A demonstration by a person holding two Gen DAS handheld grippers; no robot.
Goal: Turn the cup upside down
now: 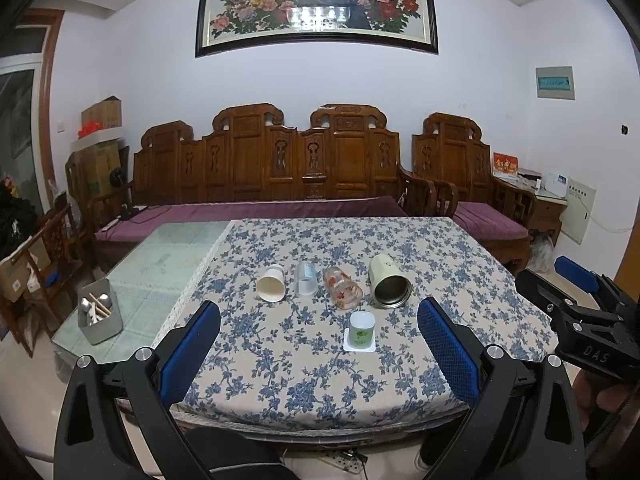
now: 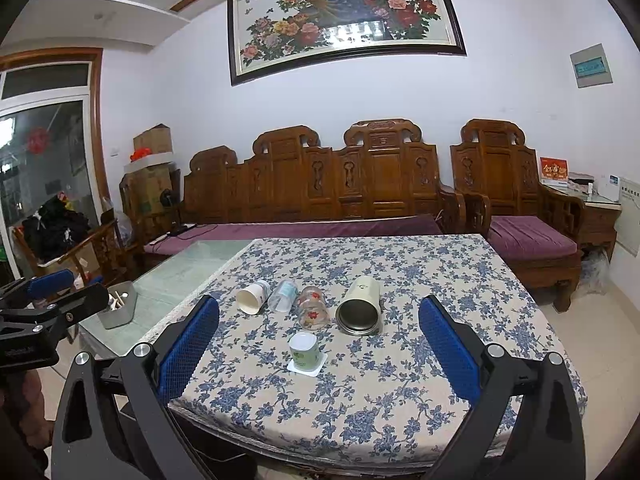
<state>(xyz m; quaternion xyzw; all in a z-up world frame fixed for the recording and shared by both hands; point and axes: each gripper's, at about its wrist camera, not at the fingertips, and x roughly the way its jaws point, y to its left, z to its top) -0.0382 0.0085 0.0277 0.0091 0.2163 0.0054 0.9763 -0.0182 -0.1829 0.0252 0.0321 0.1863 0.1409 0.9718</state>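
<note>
Green-labelled cup stands mouth-down on a white coaster at centre of the floral-cloth tabletop. Behind it, twd 12 o'clock, four vessels lie on their sides in a row: paper cup, clear plastic cup, flower-print glass, cream metal tumbler. Left tool hovers at the near edge, blue pads spread wide, gripping nothing; right tool likewise spread & empty, also seen at 3 o'clock in left wrist view. Metal utensil bin sits on bare glass at 9 o'clock.
</note>
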